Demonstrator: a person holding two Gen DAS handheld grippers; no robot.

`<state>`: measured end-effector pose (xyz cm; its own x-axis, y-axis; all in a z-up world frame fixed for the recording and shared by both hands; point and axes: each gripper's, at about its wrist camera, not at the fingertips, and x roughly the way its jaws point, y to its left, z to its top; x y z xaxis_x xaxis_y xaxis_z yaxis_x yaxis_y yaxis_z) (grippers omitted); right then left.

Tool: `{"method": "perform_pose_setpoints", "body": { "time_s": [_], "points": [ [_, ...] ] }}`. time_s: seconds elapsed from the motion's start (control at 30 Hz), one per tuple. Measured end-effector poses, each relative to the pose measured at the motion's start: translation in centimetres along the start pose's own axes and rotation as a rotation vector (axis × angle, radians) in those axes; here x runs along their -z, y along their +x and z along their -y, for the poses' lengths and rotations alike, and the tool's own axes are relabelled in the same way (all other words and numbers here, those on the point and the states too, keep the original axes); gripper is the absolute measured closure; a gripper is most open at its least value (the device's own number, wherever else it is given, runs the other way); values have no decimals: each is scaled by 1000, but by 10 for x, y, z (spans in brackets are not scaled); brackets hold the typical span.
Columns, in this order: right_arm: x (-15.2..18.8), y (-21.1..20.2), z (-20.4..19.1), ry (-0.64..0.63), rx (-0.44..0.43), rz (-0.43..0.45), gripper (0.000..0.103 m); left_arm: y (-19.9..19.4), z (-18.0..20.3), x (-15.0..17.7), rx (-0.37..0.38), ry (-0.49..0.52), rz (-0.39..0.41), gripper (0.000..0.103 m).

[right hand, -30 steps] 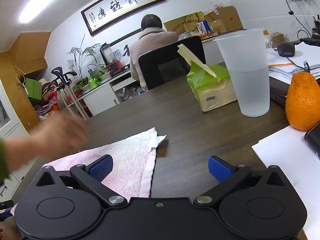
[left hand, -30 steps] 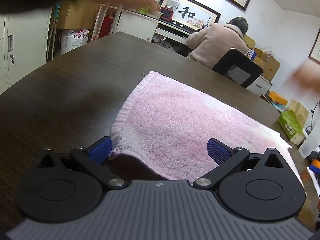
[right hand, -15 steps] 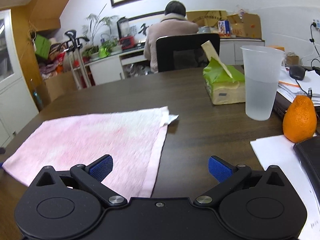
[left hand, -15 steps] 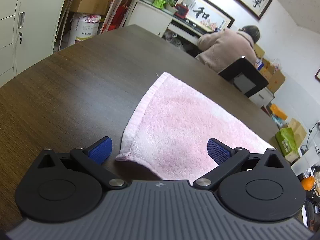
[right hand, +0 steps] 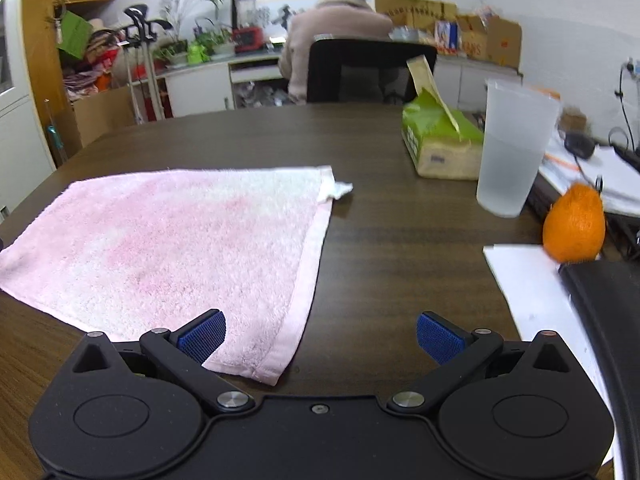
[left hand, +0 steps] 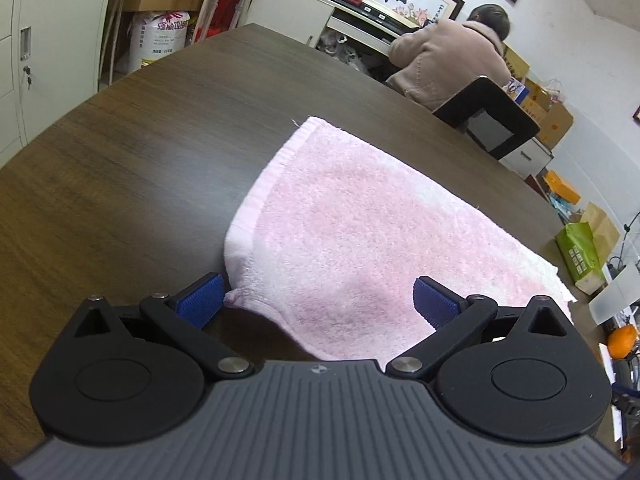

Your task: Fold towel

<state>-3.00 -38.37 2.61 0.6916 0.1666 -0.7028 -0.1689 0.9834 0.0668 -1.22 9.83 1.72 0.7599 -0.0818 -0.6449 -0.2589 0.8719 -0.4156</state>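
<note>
A pink towel [left hand: 360,232] lies spread flat on the dark wooden table [left hand: 140,160]. My left gripper [left hand: 318,304] stands open at the towel's near left corner, which lies between its blue pads, slightly lifted. In the right wrist view the same towel [right hand: 168,248] fills the left half, with a small white tag at its far right corner. My right gripper [right hand: 320,338] is open over the towel's near right corner; its left pad [right hand: 202,336] is above the cloth, its right pad above bare table.
On the right stand a green tissue pack [right hand: 440,144], a translucent plastic cup [right hand: 514,148], an orange [right hand: 574,228], white paper [right hand: 532,280] and a black object [right hand: 608,304]. A person [right hand: 336,36] sits on a black chair beyond the table's far edge.
A hand that was over the towel a second ago is gone. Both grippers have come closer to the towel's near corners, and the right one has turned left toward it.
</note>
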Motion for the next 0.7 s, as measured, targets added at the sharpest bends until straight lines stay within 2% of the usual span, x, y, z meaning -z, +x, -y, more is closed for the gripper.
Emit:
{"method": "perform_pose_setpoints", "body": {
  "time_s": [0.17, 0.3, 0.5, 0.6, 0.67, 0.7],
  "points": [
    [2, 13, -8, -8, 22, -48, 1, 0, 2, -1, 14, 3, -13, 10],
    [2, 23, -11, 11, 2, -101, 1, 0, 2, -1, 28, 6, -19, 10],
    [1, 28, -28, -24, 19, -111, 2, 0, 2, -1, 36, 9, -23, 10],
    [-2, 27, -33, -30, 12, -116, 13, 0, 2, -2, 37, 11, -25, 10],
    [-4, 24, -37, -40, 3, -114, 32, 0, 2, -2, 37, 12, -26, 10],
    [-5, 23, -39, -45, 0, -118, 34, 0, 2, -2, 37, 12, -27, 11]
  ]
}}
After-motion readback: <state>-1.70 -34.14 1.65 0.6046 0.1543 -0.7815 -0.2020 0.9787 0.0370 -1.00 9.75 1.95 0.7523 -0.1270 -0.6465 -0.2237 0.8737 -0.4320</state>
